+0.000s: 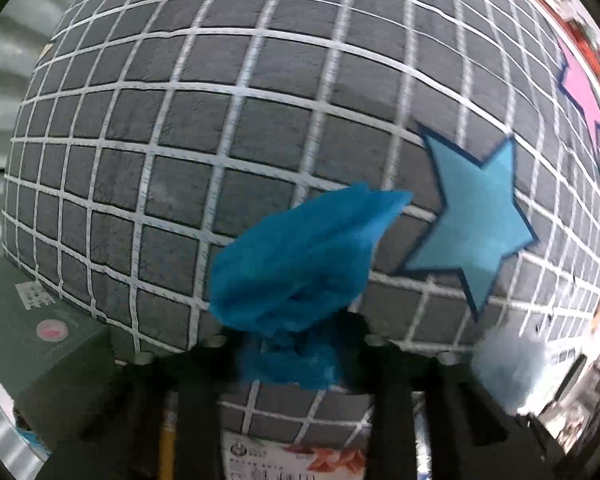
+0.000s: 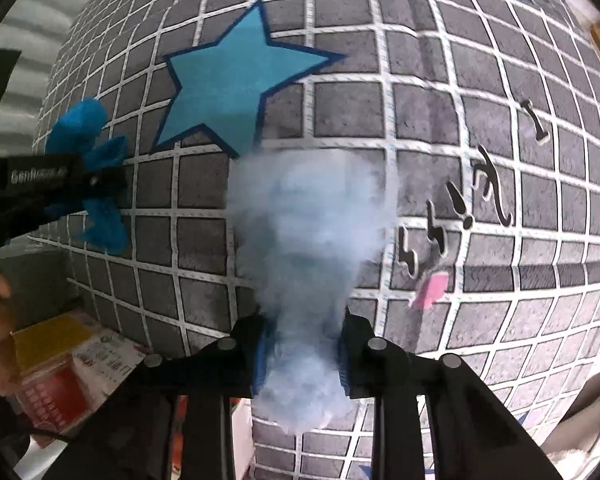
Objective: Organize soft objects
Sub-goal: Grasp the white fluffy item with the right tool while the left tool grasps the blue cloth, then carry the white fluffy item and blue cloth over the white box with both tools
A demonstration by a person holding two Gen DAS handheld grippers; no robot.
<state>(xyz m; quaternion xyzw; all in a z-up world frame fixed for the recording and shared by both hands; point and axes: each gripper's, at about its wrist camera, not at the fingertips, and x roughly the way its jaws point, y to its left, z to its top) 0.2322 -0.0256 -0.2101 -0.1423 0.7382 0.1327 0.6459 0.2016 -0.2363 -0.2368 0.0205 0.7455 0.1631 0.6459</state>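
My left gripper [image 1: 296, 344] is shut on a bright blue soft cloth [image 1: 300, 256], which sticks up in front of a big grey pillow with a white grid [image 1: 220, 140]. My right gripper [image 2: 304, 344] is shut on a pale blue fluffy soft piece [image 2: 308, 232], held against the same grey pillow [image 2: 480, 152]. In the right wrist view the left gripper [image 2: 100, 178] with its blue cloth [image 2: 80, 128] is at the left. The fluffy piece also shows at the lower right of the left wrist view [image 1: 508, 364].
The pillow carries a blue star patch [image 1: 476, 220], also seen in the right wrist view [image 2: 232, 88], a pink star [image 1: 580, 84] and black lettering [image 2: 460, 216]. A green box [image 1: 40, 344] lies lower left. A red and yellow carton [image 2: 56, 364] lies below the pillow.
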